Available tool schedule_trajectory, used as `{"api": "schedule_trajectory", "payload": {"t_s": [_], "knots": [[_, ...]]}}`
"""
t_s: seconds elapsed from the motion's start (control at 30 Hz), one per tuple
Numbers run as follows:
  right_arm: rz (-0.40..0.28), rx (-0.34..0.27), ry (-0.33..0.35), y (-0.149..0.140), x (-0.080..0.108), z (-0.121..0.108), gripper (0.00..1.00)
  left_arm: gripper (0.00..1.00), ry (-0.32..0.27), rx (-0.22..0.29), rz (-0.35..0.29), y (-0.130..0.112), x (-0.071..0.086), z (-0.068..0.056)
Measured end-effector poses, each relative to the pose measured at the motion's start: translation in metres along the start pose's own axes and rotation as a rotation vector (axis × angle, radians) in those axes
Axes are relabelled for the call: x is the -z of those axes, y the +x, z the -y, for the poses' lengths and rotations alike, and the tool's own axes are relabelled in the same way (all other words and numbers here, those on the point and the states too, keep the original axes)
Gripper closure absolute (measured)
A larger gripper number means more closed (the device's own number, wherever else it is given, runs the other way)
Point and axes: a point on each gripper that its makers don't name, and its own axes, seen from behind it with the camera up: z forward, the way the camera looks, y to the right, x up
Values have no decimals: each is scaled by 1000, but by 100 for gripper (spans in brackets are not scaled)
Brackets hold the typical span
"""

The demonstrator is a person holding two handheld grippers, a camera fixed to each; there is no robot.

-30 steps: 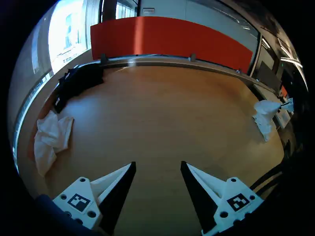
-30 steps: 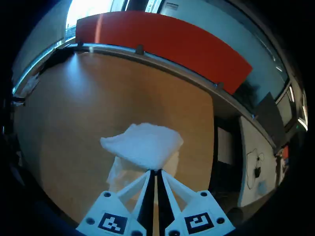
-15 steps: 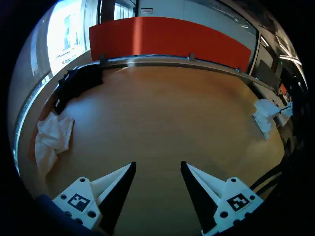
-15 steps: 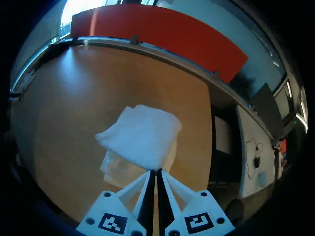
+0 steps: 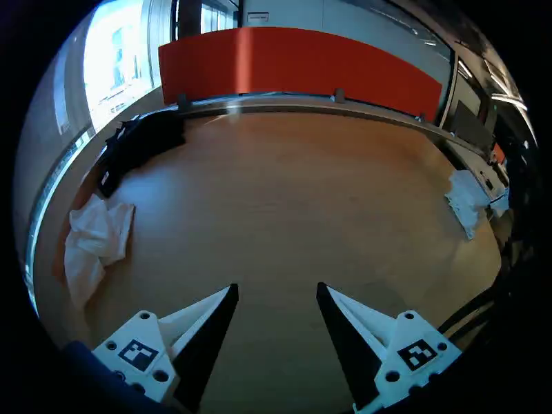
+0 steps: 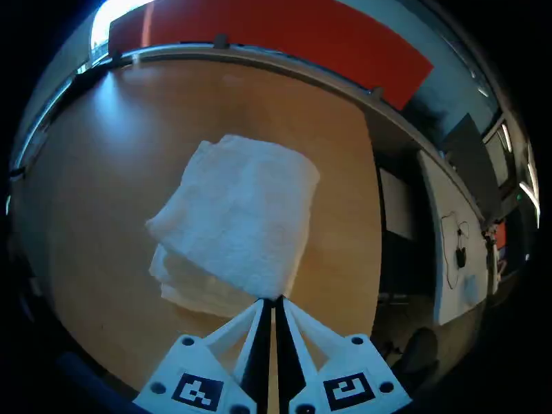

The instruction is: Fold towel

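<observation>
In the right gripper view a white towel [image 6: 238, 221], folded into a thick rectangle of several layers, lies on the wooden table [image 6: 110, 159]. My right gripper [image 6: 274, 303] is shut on the towel's near corner. The left gripper view has the same towel [image 5: 468, 200] small at the table's far right edge. My left gripper [image 5: 276, 293] hovers open over bare wood near the front of the table, holding nothing.
A crumpled white cloth [image 5: 93, 241] lies at the left edge of the table, with a black bundle [image 5: 141, 138] behind it. A red partition [image 5: 297, 65] runs along the far edge. Right of the table stand a white cabinet [image 6: 455, 255] and dark floor.
My right gripper has lowered the towel; its upper layer went from hanging raised to lying flat on the layers beneath. The left gripper has barely moved.
</observation>
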Motion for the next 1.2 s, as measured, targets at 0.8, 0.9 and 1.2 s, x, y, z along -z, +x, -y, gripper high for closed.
{"api": "schedule_trajectory", "payload": {"t_s": [0.8,0.9,1.2], "knots": [[95,-45,-13,-19,-37,-7,95,16,26,12,6,-7,5,7],[88,-42,-15,-18,-36,-7,95,17,25,14,5,-6,4,7],[76,-39,-29,-20,-30,-9,91,16,21,13,4,-5,4,7]]}}
